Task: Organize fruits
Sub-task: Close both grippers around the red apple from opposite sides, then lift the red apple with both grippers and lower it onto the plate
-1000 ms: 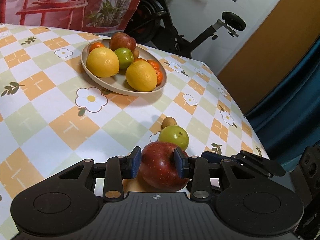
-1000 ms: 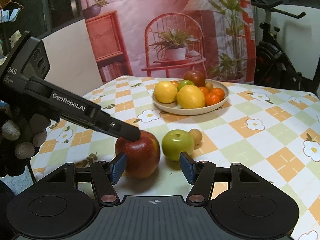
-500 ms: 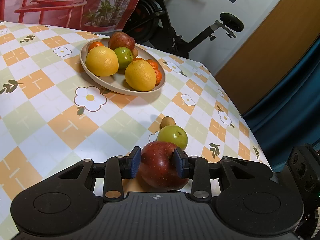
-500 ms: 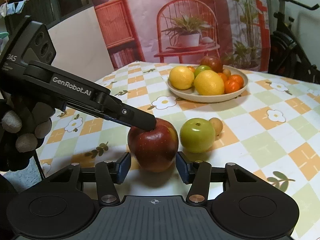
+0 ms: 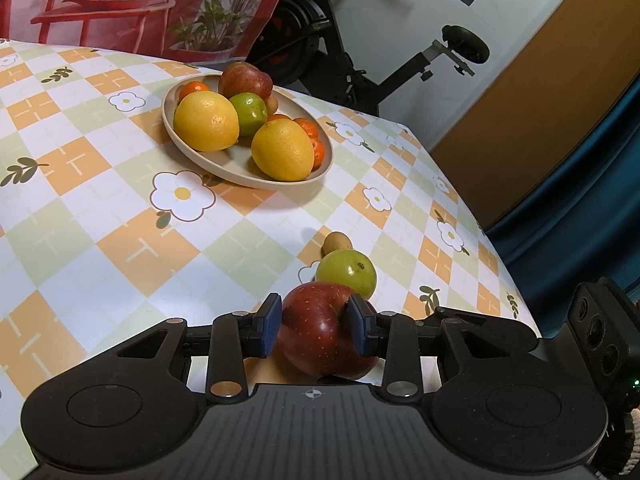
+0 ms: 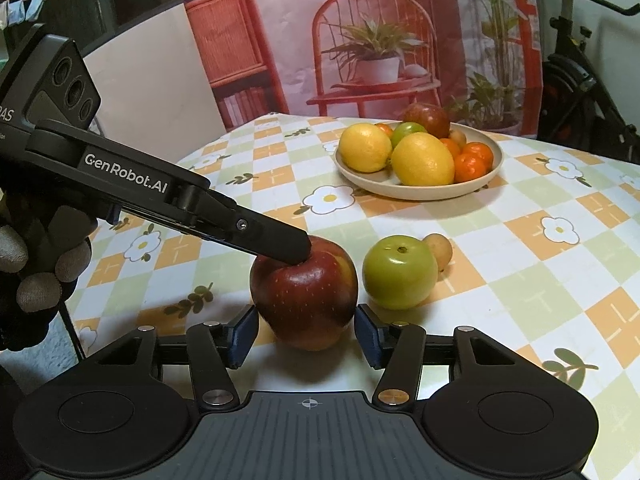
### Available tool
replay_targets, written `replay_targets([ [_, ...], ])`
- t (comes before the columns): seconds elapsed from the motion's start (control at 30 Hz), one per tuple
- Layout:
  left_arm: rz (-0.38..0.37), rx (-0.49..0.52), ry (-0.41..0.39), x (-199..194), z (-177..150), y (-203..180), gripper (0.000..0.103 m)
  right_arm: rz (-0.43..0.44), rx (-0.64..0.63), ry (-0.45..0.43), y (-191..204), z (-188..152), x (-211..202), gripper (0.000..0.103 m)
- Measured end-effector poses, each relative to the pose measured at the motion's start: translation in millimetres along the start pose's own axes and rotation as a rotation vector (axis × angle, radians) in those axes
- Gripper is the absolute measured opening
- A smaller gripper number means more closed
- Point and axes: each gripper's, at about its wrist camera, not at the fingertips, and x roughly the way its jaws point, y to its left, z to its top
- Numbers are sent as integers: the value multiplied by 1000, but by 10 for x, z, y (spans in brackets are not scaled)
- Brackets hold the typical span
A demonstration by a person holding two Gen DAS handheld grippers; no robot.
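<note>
Since a second ago the right gripper [image 6: 305, 336] has slid in around the red apple [image 6: 304, 294], its jaws closing then easing slightly, pads flanking the fruit with small gaps, not pressing; the left gripper [image 5: 313, 328] has kept still, clenched on that apple [image 5: 326, 330] on the checked surface [image 5: 120, 248]; the plate [image 5: 224, 168] of lemons and oranges sits well beyond; a green apple [image 6: 398, 272] lies just beside. My advice: one gripper should take the apple, so close the right before loosening the left. Writing on the left gripper's arm reads "GenRobot.AI".
</note>
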Motion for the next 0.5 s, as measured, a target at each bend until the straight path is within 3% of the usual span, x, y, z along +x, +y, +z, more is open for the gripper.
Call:
replay_targets([
  [0.23,-10,-2,-41,-101,54,-24,38,2,-23,-37,27,102,-77,49],
  [0.5,-5,36,-127,-342,364,-172,38,12,-46,-115,14,484,-223,49],
])
